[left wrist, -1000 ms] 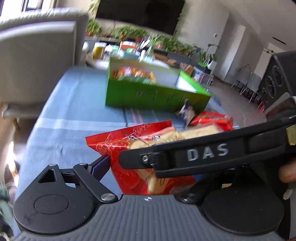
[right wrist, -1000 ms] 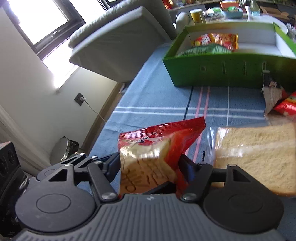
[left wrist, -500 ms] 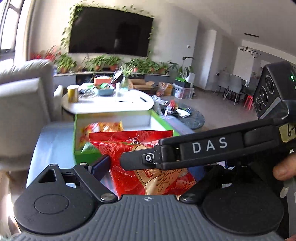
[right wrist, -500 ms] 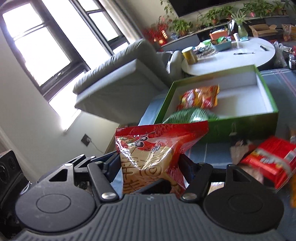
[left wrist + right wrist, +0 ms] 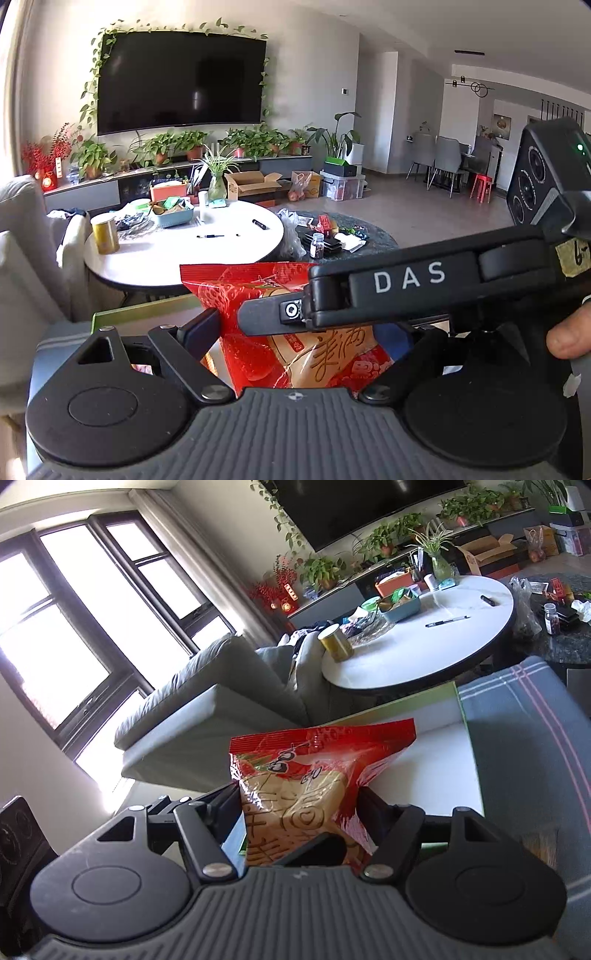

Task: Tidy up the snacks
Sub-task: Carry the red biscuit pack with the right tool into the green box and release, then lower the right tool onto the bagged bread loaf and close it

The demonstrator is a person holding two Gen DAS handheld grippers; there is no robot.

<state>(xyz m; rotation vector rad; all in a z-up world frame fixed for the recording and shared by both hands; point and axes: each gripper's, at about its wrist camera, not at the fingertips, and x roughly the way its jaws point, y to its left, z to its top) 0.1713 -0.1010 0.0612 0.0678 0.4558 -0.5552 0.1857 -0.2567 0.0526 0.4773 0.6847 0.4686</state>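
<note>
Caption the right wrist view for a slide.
Right hand-held gripper clamps a red snack bag above the green box.

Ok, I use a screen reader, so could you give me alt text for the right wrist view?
The right tongs grip a red snack bag above a green box with a white inside, on a blue cloth. Beyond stand a grey sofa, a round white table and bright windows.

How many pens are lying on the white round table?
2. A thin pen near the table's middle; a short black marker nearer its right edge. Clutter may hide more.
</note>
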